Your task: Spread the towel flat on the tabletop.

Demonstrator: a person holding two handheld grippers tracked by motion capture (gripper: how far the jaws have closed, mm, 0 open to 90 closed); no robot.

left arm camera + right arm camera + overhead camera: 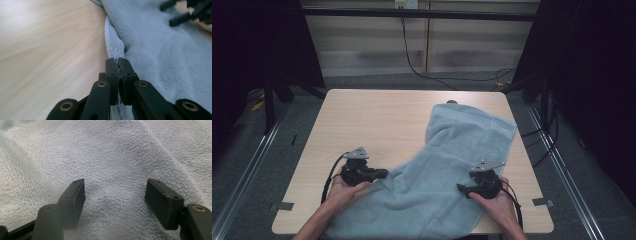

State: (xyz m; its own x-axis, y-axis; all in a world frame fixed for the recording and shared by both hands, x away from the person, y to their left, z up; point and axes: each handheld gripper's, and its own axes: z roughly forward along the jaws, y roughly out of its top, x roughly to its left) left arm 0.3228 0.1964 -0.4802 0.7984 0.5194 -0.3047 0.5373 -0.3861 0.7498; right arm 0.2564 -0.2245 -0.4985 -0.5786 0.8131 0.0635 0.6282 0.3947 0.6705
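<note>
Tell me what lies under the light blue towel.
Under the light blue terry towel lies the light wooden table, bare around it. Whatever else might sit beneath stays hidden by its folds; its near edge overhangs the table front.

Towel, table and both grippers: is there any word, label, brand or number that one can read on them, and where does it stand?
None can be read.
Towel: plain light blue cloth, no tag or print visible.
Table: bare wood, no writing.
Left gripper, shut on the towel's edge: no marking on its jaws.
Right gripper, open over the towel: no marking either.
Two pale things on the far wall: too small to read.
</note>
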